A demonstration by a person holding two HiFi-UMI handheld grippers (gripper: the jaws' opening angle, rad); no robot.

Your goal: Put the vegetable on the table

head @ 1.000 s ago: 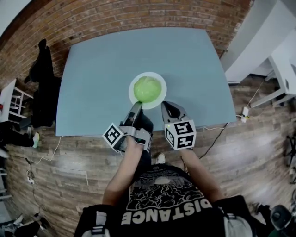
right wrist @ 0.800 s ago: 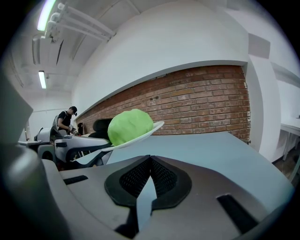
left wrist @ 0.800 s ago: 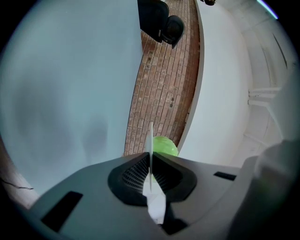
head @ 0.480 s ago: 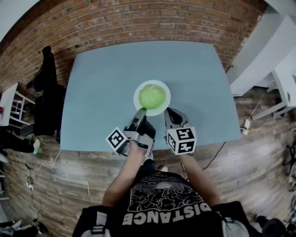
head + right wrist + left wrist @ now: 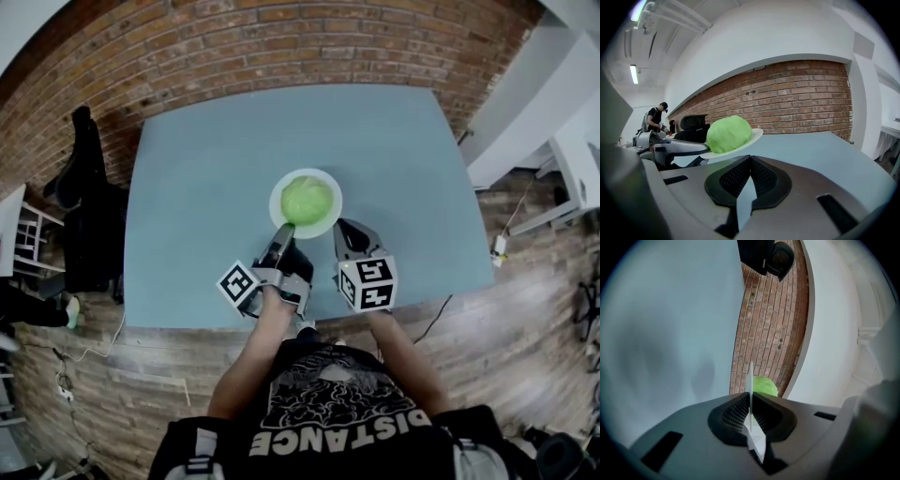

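A round green cabbage (image 5: 307, 199) lies on a white plate (image 5: 331, 218) over the near middle of the blue-grey table (image 5: 206, 169). My left gripper (image 5: 284, 228) is shut on the plate's near left rim; in the left gripper view the rim (image 5: 751, 378) shows as a thin white edge between the jaws, with the cabbage (image 5: 765, 385) behind. In the right gripper view the plate (image 5: 754, 135) is tilted, carrying the cabbage (image 5: 729, 133), with the left gripper (image 5: 670, 149) at its edge. My right gripper (image 5: 344, 228) is shut and empty just right of the plate.
A brick wall runs behind the table. A black chair with dark clothing (image 5: 86, 178) stands at the table's left, white furniture (image 5: 553, 103) at the right. A cable (image 5: 436, 314) trails on the wooden floor. A person (image 5: 656, 119) stands far off.
The view has shifted a little. The plate with the cabbage and both grippers sit slightly farther over the table; the left gripper stays at the rim.
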